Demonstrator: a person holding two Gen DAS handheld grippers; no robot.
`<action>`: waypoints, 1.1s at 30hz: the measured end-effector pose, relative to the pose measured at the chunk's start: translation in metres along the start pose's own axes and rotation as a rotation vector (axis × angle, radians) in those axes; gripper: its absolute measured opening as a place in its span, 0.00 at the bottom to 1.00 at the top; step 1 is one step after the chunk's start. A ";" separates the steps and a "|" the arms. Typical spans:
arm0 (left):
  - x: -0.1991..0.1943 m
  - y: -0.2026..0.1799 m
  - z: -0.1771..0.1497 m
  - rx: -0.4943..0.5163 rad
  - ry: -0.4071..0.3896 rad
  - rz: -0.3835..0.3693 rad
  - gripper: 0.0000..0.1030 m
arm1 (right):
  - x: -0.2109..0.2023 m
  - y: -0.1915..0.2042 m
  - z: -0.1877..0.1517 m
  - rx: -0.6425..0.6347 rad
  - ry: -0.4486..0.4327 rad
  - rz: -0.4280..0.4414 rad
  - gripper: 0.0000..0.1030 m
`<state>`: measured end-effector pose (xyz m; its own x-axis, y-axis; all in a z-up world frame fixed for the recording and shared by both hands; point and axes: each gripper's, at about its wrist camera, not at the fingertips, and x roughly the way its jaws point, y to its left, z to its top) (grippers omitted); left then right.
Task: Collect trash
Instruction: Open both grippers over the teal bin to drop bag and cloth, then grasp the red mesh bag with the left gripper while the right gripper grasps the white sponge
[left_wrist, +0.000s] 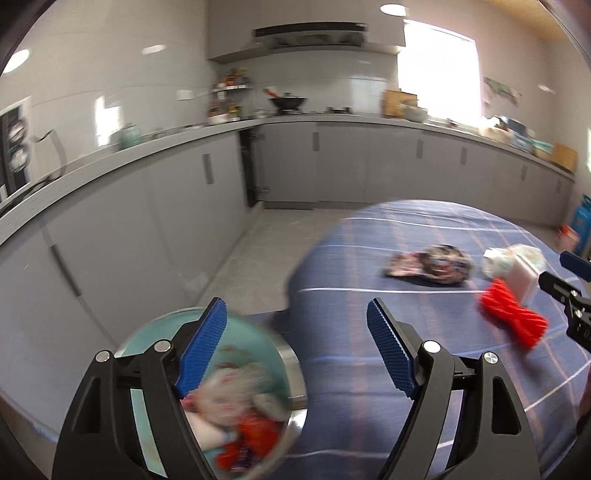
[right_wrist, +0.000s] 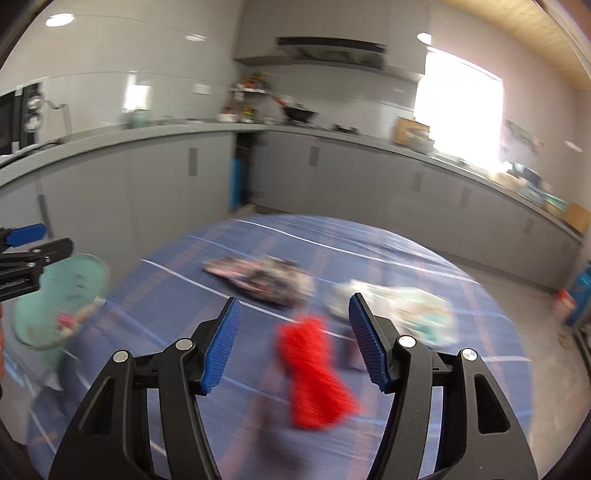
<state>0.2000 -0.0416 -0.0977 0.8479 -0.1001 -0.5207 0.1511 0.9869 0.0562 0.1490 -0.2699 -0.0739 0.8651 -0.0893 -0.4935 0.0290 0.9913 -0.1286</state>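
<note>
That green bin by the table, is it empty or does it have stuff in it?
Not empty. The bin holds blurred scraps, whitish and red, near its bottom; what they are cannot be told.

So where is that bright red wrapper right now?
The red wrapper lies on the blue checked tablecloth, ahead between the right gripper's open fingers, with a white crumpled packet just beyond it.

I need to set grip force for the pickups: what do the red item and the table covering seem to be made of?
The red item looks like crinkled plastic or foil wrapper: bright, ribbed, pinched in the middle, though blur leaves that open. The table covering seems to be woven cloth, matte blue with thin check lines, draping over the round edge.
</note>
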 end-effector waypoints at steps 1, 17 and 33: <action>0.002 -0.015 0.002 0.020 0.000 -0.021 0.75 | -0.002 -0.015 -0.004 0.013 0.007 -0.031 0.59; 0.044 -0.200 0.007 0.210 0.116 -0.229 0.84 | -0.020 -0.132 -0.062 0.178 0.041 -0.197 0.71; 0.061 -0.203 -0.004 0.236 0.255 -0.348 0.10 | -0.013 -0.121 -0.050 0.192 0.027 -0.162 0.73</action>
<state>0.2192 -0.2474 -0.1441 0.5796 -0.3555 -0.7332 0.5392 0.8420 0.0181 0.1091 -0.3936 -0.0946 0.8278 -0.2482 -0.5032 0.2629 0.9639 -0.0429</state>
